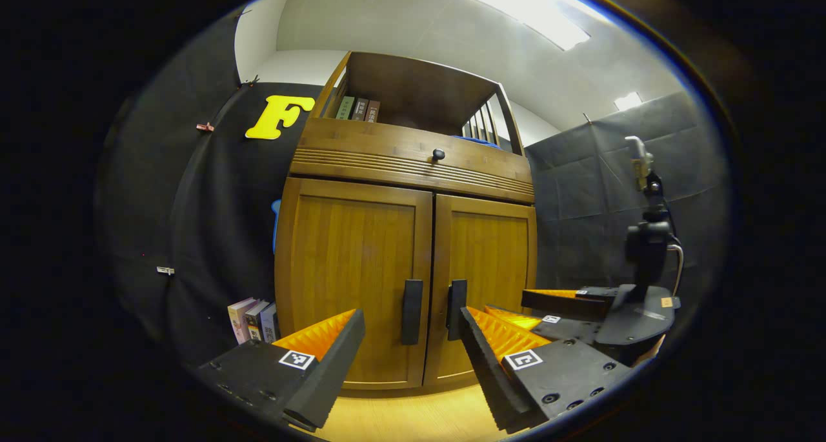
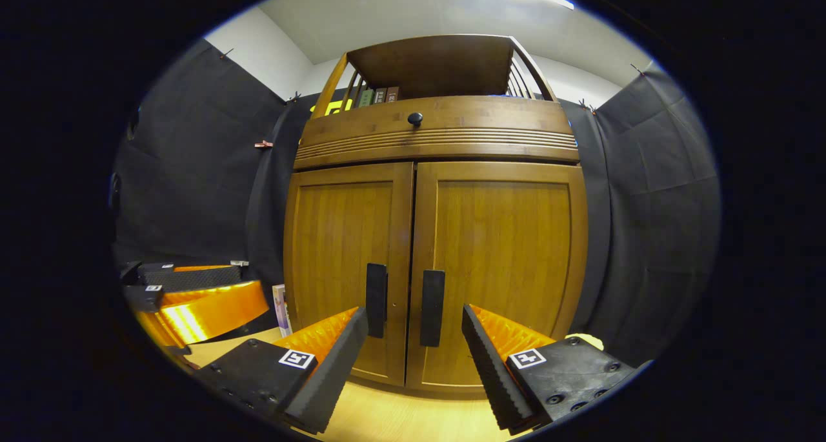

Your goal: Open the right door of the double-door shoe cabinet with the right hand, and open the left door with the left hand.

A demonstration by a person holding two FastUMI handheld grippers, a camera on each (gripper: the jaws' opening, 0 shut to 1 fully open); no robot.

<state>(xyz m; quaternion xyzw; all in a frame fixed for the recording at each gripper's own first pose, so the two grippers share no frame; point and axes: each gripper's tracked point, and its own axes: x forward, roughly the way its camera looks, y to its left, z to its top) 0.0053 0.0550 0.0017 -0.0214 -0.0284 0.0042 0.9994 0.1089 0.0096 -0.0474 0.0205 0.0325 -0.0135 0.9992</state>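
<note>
A wooden double-door shoe cabinet stands ahead with both doors closed. In the left gripper view, its left door (image 1: 352, 281) and right door (image 1: 493, 268) each carry a vertical dark handle, the left handle (image 1: 412, 311) and the right handle (image 1: 456, 308). My left gripper (image 1: 413, 339) is open a short way in front of the left handle, holding nothing. In the right gripper view, my right gripper (image 2: 416, 335) is open just short of the right handle (image 2: 432, 308), beside the left handle (image 2: 376, 300). The right gripper (image 1: 568, 303) also appears at the right of the left gripper view.
A drawer with a round knob (image 1: 438, 153) runs above the doors, and an open shelf with books (image 1: 358, 109) tops the cabinet. More books (image 1: 253, 319) stand on the floor left of the cabinet. Black cloth walls close in on both sides; the floor (image 1: 413, 416) is light wood.
</note>
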